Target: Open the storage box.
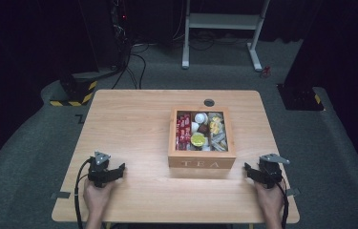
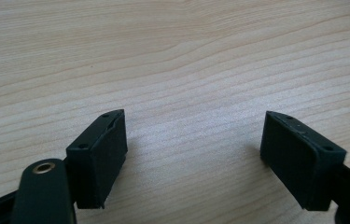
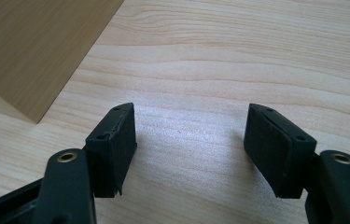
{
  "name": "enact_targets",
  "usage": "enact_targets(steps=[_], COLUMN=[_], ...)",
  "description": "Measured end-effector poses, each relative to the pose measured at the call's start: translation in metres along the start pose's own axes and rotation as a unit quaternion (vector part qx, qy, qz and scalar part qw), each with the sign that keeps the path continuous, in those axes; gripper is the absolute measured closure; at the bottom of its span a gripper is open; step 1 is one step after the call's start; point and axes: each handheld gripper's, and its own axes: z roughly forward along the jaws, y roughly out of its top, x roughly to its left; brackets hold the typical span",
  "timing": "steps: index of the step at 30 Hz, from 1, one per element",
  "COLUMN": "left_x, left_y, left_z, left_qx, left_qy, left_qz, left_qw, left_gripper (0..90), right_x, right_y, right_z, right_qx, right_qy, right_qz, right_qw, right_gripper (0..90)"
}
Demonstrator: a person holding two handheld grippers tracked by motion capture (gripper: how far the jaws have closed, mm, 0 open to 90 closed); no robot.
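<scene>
On the table [image 1: 133,124], both grippers are resting near the front edge, left gripper [image 1: 119,168] and right gripper [image 1: 247,168] flanking the tea box [image 1: 201,161]. Both are gaping wide, holding nothing.

Wooden "TEA" box [image 1: 202,162], lid-less, full of sachets, upright at table's centre-right.

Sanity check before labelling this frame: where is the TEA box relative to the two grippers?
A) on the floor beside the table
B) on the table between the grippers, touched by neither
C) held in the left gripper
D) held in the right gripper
B: the TEA box sits on the table between the left gripper and the right gripper, both with jaws open on nothing and apart from it.
</scene>
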Motion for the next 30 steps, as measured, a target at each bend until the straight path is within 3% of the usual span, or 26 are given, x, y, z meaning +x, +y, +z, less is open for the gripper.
enact_targets(steps=[17,30], left_x=[0.0001,0.0002], left_y=[0.0001,0.0001], left_z=[-0.0001,-0.0001], left_qx=[0.001,0.001], left_qy=[-0.001,-0.001], left_qz=[0.0,-0.001], left_qw=[1.0,1.0], left_gripper=[23.2,23.3], right_x=[-0.0005,-0.0003], right_y=[0.0,-0.0002], right_z=[0.0,-0.0024], right_qx=[-0.002,-0.002], right_qy=[-0.002,-0.019], right_qz=[0.002,0.017], right_qw=[1.0,0.9997], right_gripper=[36.3,50.3])
